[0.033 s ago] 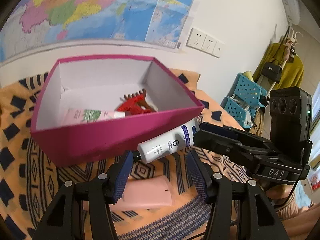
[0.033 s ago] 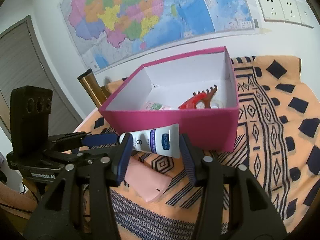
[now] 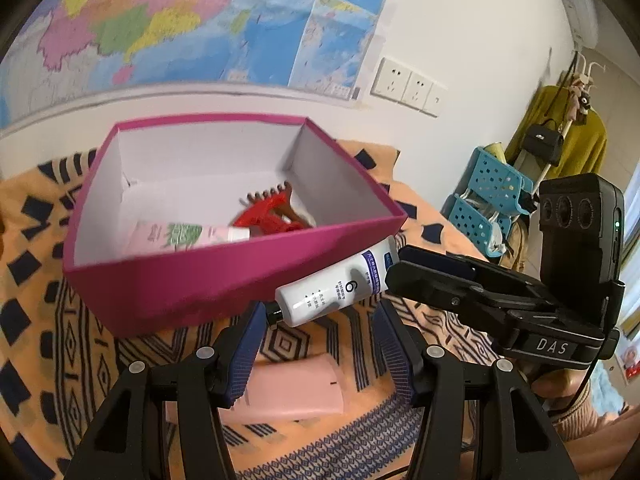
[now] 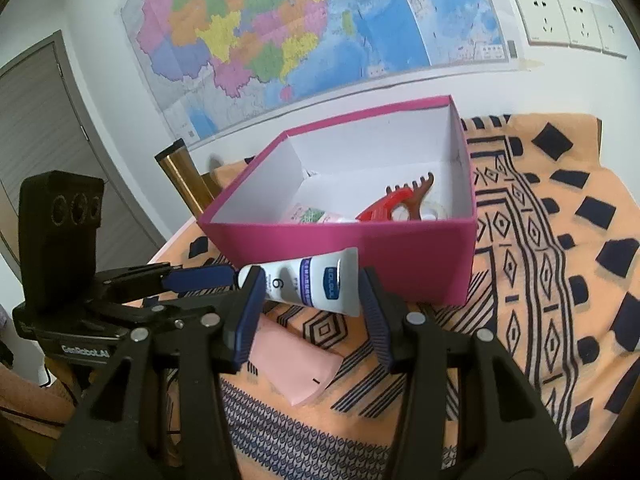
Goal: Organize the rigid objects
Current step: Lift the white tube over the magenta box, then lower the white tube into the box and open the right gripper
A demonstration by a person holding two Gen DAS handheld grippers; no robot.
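A white tube with a blue band (image 3: 336, 288) (image 4: 308, 284) hangs in the air just in front of the magenta box (image 3: 240, 256) (image 4: 340, 236). My right gripper (image 4: 311, 280) (image 3: 394, 264) is shut on it, with the flat end against the right pad. The cap end juts past the left fingertip. My left gripper (image 3: 322, 316) (image 4: 216, 274) stands open below the tube. The cap lies at the tip of its left finger. Inside the box are a pink-and-green tube (image 3: 180, 234) and a red and brown hair claw (image 3: 268, 212) (image 4: 384, 204). A flat pink pouch (image 3: 296, 384) (image 4: 296, 368) lies on the cloth under both grippers.
An orange cloth with dark blue patterns (image 4: 540, 280) covers the table. The box stands near the wall with the map and sockets. A gold post (image 4: 184, 176) rises behind the box's left corner. Blue perforated baskets (image 3: 492, 200) and a coat rack stand off to the right.
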